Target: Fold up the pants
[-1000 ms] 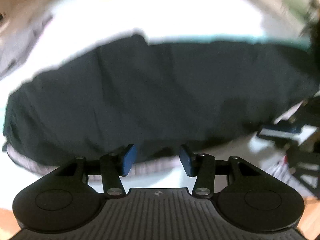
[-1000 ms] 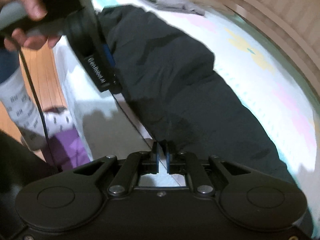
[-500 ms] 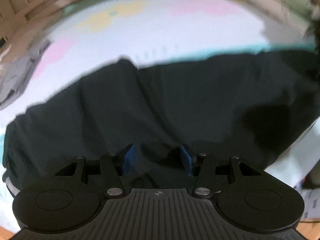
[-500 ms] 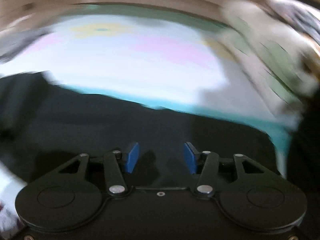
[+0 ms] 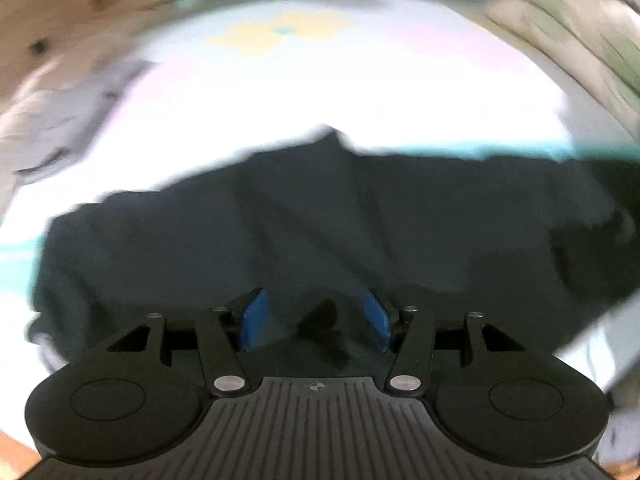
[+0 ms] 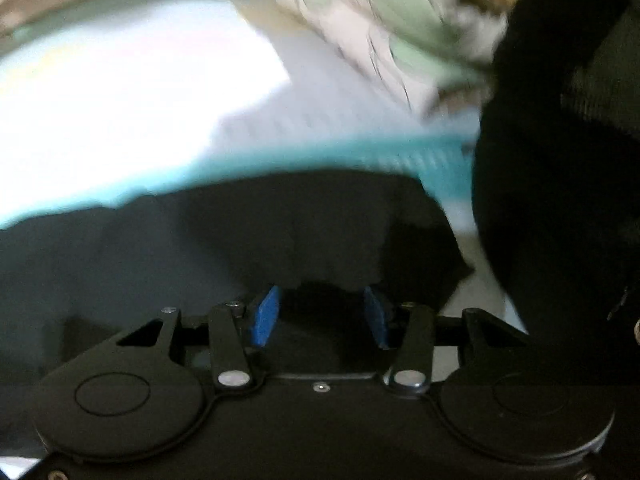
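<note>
Left hand-held gripper, its jaws having just been opening, and right hand-held gripper, jaws having sprung apart, both stand released over the dark pants, cloth below the blue pads unpinched, the pants lying flat across a pale patterned bed.

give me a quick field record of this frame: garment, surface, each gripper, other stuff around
garment: dark pants lying spread across the bed, creased
surface: pale sheet with pastel patches and a teal band
left gripper: jaws apart, low over the pants, cloth seen between the blue pads, no pinch visible; has just been opening
right gripper: jaws apart over dark cloth near the pants' edge, nothing pinched
other: grey garment at far left; green-patterned bedding at upper right
image quality: both views motion-blurred
</note>
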